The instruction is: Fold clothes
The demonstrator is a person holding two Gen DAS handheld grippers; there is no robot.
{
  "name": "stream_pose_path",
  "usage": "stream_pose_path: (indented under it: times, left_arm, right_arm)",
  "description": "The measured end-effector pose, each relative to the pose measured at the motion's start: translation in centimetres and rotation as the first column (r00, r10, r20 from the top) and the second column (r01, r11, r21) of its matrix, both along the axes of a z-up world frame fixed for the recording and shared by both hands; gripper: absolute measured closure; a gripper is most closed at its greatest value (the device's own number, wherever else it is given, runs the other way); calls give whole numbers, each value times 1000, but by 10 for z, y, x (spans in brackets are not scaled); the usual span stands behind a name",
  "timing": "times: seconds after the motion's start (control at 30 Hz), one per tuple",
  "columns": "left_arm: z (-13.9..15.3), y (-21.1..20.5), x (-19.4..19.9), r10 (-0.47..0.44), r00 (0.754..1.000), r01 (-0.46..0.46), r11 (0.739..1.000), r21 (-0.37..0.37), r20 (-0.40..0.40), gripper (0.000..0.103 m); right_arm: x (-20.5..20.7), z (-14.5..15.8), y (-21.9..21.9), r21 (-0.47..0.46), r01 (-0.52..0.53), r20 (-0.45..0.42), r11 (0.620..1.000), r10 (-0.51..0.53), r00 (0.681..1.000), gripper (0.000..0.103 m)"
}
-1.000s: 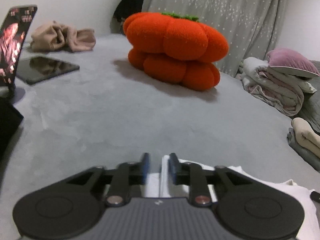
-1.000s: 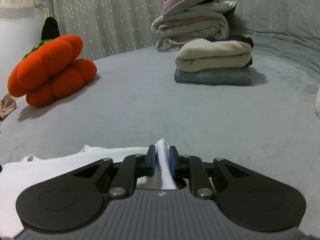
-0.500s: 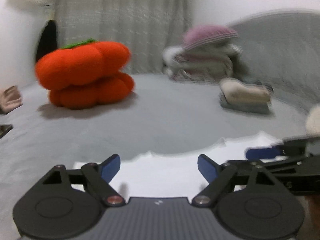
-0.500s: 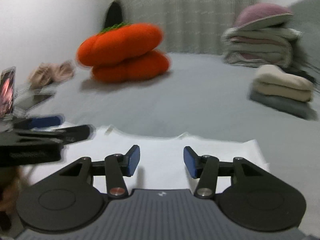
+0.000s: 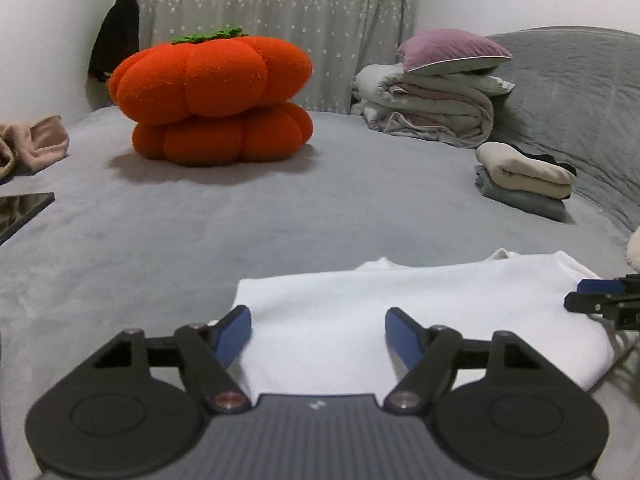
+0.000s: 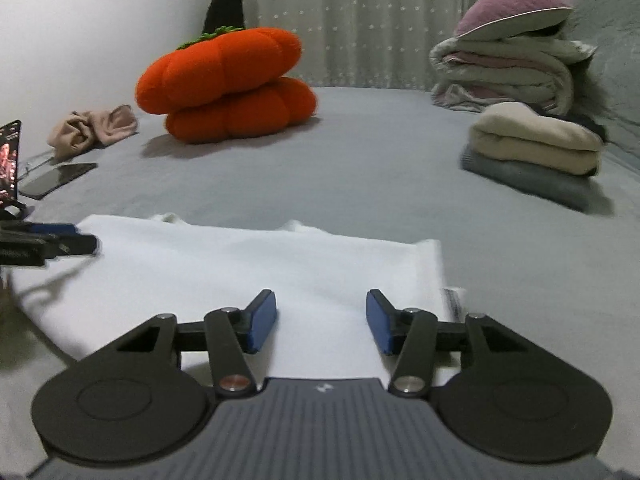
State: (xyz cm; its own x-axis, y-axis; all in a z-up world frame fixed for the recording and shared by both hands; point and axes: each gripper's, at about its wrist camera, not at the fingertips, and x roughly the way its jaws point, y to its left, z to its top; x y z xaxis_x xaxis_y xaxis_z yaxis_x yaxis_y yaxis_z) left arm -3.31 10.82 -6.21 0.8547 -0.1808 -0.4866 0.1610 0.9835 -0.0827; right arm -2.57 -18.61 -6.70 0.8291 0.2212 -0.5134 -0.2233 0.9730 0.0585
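One white garment [image 5: 408,312] lies on the grey bed [image 5: 280,216], with two tools, left [image 5: 318,334] and right [image 6: 321,322], over it. Two orange pumpkin cushions [image 5: 212,100] sit stacked. One pile of two folded clothes [image 6: 536,148] stands near one heap of bedding [image 5: 432,108], topped by one purple pillow [image 5: 452,50]. One beige garment [image 6: 94,130], one phone [image 6: 58,178].

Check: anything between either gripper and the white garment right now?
Nothing visible. The left gripper hangs over the white garment with its jaws closing and only flat cloth below them; the right gripper is open over the same garment's other end. The orange pumpkin cushion and folded stack lie well beyond.
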Motion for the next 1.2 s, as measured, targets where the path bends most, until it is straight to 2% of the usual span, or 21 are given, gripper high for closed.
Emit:
stream_pose_path:
  times: [0.07, 0.2, 0.3, 0.47, 0.63, 0.77, 0.97, 1.07, 1.2]
  left_arm:
    - [3, -3, -1, 41, 999, -42, 999, 26, 14, 22]
    - [13, -5, 2, 16, 1000, -15, 998, -69, 10, 22]
    - [15, -20, 5, -9, 1000, 10, 997, -77, 16, 21]
    - [5, -46, 13, -46, 999, 45, 999, -21, -15, 19]
    - [-4, -46, 15, -11, 999, 13, 998, 57, -35, 19]
    - [-2, -30, 10, 22, 999, -20, 999, 46, -45, 20]
    - [9, -26, -12, 16, 999, -14, 998, 64, -39, 18]
    - [18, -19, -17, 63, 996, -61, 998, 29, -64, 14]
    - [23, -1, -17, 127, 980, -141, 986, -84, -155, 14]
  right_arm:
    - [-3, 2, -8, 33, 14, -1, 999, -14, 1000, 51]
    - [-5, 11, -2, 41, 46, 11, 998, -46, 999, 46]
    - [-4, 16, 9, 37, 33, 23, 999, -34, 999, 46]
    - [12, 12, 22, 34, 33, 0, 999, -33, 999, 46]
    - [18, 4, 14, 5, 50, -16, 999, -50, 999, 46]
    - [14, 1, 1, -14, 48, -15, 999, -48, 999, 47]
    - [5, 8, -10, -3, 49, -18, 999, -49, 999, 45]
    - [6, 15, -7, 9, 35, -12, 999, -35, 999, 45]
    - [8, 23, 3, 17, 3, 4, 1000, -3, 1000, 43]
